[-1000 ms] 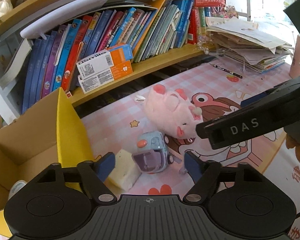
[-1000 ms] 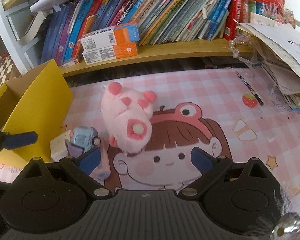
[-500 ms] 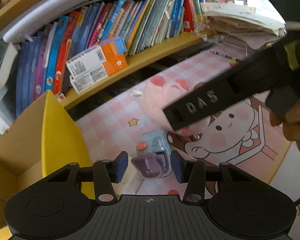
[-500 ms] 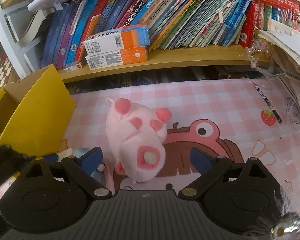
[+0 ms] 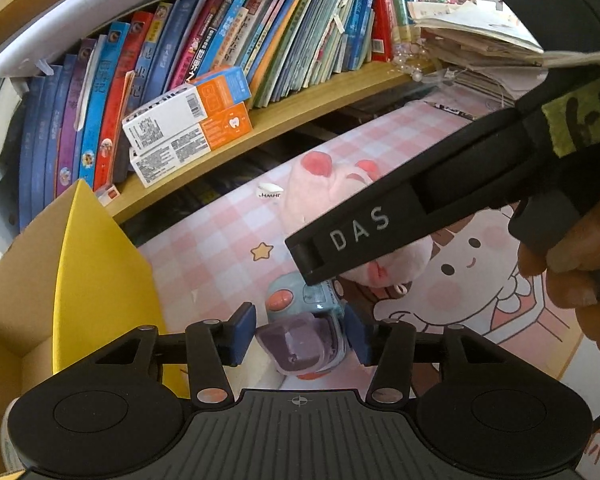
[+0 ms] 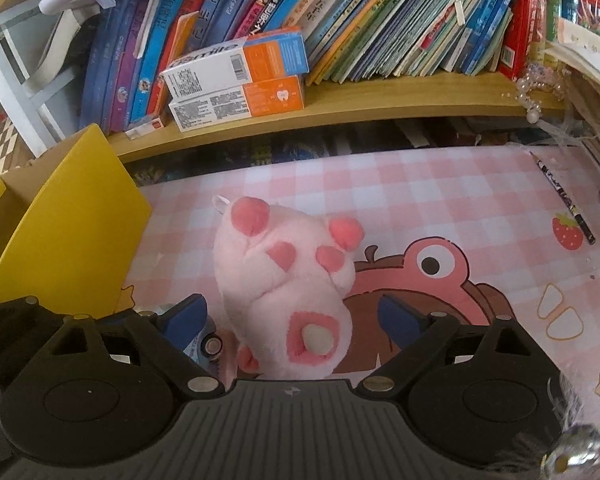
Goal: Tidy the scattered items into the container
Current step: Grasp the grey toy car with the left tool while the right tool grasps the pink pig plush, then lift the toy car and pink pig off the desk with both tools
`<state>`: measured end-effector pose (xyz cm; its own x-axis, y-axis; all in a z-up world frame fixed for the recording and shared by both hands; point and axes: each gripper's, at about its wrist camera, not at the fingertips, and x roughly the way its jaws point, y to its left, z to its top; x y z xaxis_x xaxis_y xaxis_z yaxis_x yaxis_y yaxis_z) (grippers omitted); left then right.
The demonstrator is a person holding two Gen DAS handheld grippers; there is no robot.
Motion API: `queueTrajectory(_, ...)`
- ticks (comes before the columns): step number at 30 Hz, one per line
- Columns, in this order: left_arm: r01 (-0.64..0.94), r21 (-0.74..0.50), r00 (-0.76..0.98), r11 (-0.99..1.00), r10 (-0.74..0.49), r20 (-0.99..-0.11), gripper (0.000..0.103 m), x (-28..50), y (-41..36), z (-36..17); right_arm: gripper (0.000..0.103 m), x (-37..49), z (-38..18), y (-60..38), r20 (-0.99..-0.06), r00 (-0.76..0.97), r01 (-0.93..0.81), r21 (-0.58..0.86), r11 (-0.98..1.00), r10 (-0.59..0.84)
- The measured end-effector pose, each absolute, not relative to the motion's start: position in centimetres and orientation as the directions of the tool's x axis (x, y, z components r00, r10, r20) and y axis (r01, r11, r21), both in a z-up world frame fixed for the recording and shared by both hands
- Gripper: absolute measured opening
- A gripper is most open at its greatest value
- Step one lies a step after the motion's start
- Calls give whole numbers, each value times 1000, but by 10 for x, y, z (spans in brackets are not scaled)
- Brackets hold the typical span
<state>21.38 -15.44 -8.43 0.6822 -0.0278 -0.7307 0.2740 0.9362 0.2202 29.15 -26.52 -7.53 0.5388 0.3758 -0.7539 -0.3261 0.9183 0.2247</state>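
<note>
Both grippers have advanced: our left gripper, opening slightly, brackets the toy car, our right gripper, closing yet wide, straddles the plush pig; neither lies in the yellow box.

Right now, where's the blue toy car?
In the left wrist view, the blue toy car sits on the pink mat between the left tongs, beside the pink plush.
</note>
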Motion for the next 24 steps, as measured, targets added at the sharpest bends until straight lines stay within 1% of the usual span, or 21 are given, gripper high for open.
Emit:
queueTrajectory(3,271,216,680,938,-28,-733,50,217,-154,-84,89,294,-80,-265,-760,529,-319,234,918,378)
queueTrajectory(4,272,218,680,937,-27,-733,50,217,-155,-84,82,295,-81,-266,-763,523,-316,240,918,380)
queueTrajectory(5,274,223,681,936,-25,-732,50,217,-156,-84,71,295,-83,-267,-766,516,-314,247,917,383)
queueTrajectory(7,276,230,683,933,-22,-730,50,217,-156,-85,58,296,-86,-270,-766,497,-314,280,907,409)
queueTrajectory(9,274,232,682,933,-18,-731,53,217,-156,-85,55,294,-85,-272,-762,496,-316,288,904,417)
queueTrajectory(11,273,230,675,934,-16,-738,60,219,-156,-86,52,290,-83,-275,-755,506,-310,292,905,417)
queueTrajectory(13,277,221,660,935,-18,-751,61,221,-156,-88,52,285,-81,-280,-750,517,-298,295,908,414)
queueTrajectory(16,288,222,653,932,-22,-757,60,221,-158,-91,52,278,-79,-287,-751,523,-281,293,914,402)
queueTrajectory(20,289,221,656,931,-24,-754,55,220,-158,-91,52,269,-80,-296,-759,520,-262,294,919,391)
queueTrajectory(23,288,203,660,936,-40,-751,54,218,-156,-89,52,264,-81,-301,-762,520,-250,296,922,386)
queueTrajectory(24,286,204,666,936,-41,-745,50,217,-156,-87,52,262,-80,-302,-763,520,-247,297,923,384)
